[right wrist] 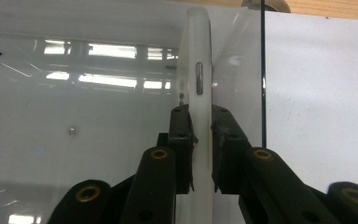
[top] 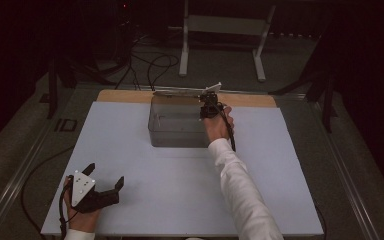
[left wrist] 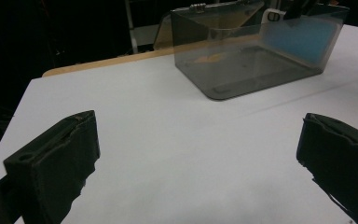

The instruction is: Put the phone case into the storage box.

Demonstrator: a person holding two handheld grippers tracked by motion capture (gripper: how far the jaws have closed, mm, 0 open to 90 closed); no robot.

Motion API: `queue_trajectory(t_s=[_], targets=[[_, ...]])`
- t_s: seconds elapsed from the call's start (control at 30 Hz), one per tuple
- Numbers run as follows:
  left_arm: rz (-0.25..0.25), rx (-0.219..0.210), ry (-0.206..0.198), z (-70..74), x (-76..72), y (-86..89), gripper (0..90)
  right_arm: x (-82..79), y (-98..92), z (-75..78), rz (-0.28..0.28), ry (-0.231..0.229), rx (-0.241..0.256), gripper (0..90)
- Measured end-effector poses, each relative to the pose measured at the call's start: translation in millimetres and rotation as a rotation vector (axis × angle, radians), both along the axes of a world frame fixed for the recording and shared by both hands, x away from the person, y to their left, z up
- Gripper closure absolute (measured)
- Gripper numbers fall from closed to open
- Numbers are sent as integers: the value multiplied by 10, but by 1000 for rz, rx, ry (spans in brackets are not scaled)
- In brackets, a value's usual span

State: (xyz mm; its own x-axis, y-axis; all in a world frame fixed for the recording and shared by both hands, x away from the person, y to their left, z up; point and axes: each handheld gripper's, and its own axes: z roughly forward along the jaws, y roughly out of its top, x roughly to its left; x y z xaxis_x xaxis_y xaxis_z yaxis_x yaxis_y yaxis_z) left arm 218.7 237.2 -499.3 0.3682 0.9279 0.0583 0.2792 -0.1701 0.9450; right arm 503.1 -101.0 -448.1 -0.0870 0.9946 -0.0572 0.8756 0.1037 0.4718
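A white phone, seen edge-on, is standing inside the clear plastic box by its right wall, on the white table. The right gripper is clamping it between both jaws, apparently firmly. The left gripper is resting spread wide at the table's near left corner, gripping nothing.

I'm scanning all three feeds for lettering — nothing I can read. The white phone clamped in my right gripper shows me its bare edge, no brand. The smoky clear box carries no label I can make out — nor does the white table sheet.
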Motion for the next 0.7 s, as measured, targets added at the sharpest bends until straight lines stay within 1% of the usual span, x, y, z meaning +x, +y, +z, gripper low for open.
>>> queue_trajectory(t_s=[0.27,0.43,0.5,0.57,0.7], targets=[[0,1,1,0,1,-1,2,0,3,-3,5,5,3,796],[-1,0,1,-2,2,-3,2,1,0,-2,12,6,13,774],[-1,0,1,0,1,-3,2,-2,1,0,26,1,11,748],[-1,1,1,0,0,-1,3,-9,10,4,43,-13,-1,719],[-1,0,1,1,0,0,2,-15,0,5,55,-15,6,713]])
